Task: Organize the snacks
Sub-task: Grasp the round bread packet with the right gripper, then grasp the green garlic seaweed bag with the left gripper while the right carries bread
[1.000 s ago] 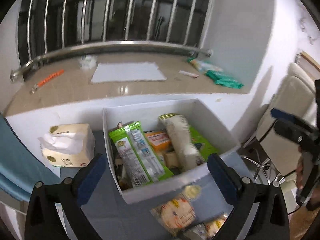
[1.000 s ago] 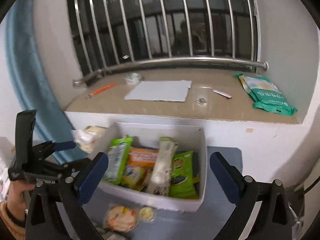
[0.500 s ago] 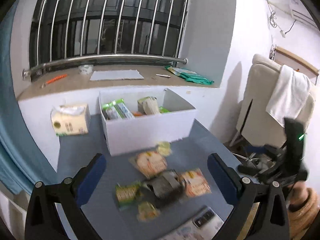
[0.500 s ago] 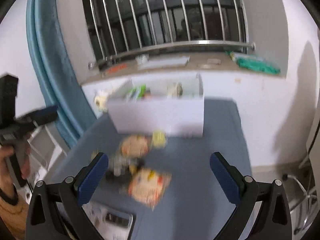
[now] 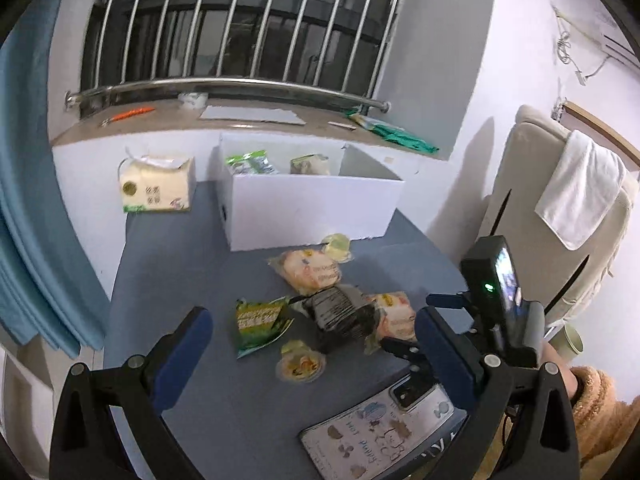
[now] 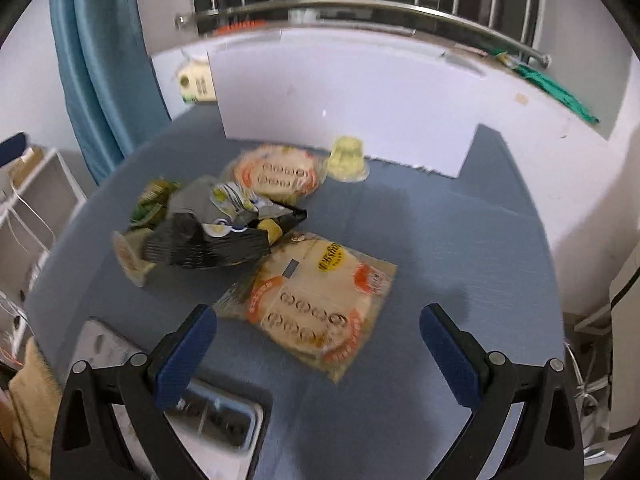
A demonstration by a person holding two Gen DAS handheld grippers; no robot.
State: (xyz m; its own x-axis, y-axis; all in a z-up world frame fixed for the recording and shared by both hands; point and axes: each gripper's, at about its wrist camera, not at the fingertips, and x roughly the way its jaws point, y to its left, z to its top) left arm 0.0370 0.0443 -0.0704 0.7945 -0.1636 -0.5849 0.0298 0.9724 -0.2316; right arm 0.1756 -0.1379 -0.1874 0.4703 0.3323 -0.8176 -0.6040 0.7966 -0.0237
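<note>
Here: loose snacks in front of the white box (image 5: 308,204).
Left gripper (image 5: 312,344) and right gripper (image 6: 318,334) both spread, empty (black packet (image 6: 212,236) centremost).

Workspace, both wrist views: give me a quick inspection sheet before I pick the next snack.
Surface: blue table, no spills seen.
Job's things: white box partly filled; loose round-cake packs, black bag, green pack, jelly cups.
Clutter: tissue pack, phone, printed card.
Grippers: left gripper open, empty; right gripper open, over the near cake pack.
Cables: wall wires.
Surroundings: barred window, chair with towel.
</note>
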